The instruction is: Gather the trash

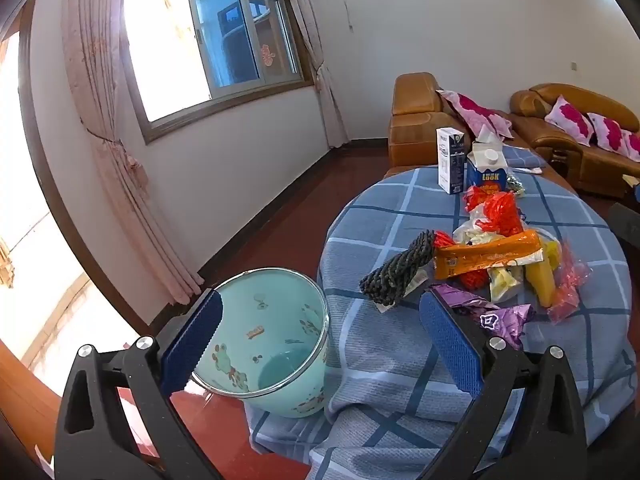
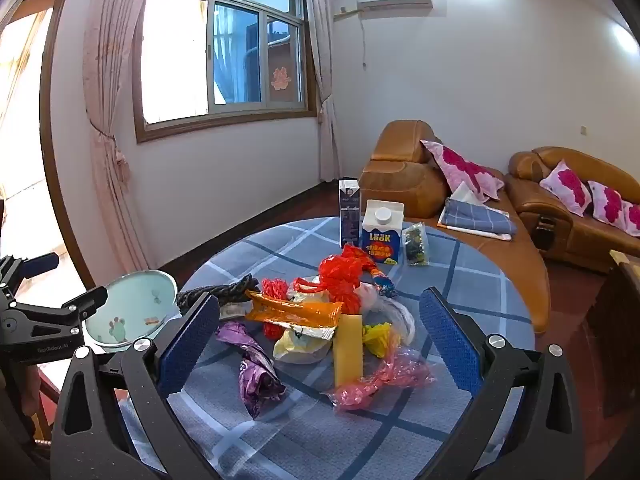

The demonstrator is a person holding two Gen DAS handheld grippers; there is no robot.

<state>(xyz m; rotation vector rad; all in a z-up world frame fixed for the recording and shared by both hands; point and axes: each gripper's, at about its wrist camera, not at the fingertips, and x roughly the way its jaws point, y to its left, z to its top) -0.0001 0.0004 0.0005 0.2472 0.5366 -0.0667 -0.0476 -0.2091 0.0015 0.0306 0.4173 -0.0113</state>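
A pile of trash lies on the round table with the blue checked cloth: an orange wrapper, a yellow block, a purple foil wrapper, pink plastic film, red netting and a dark rope bundle. The orange wrapper and rope bundle also show in the left wrist view. A pale green bin stands at the table's left edge. My left gripper is open over the bin's rim. My right gripper is open above the pile, holding nothing.
Two cartons and a small packet stand at the table's far side. Brown leather sofas with pink cushions are behind. A window with pink curtains is at the left. The floor is dark red.
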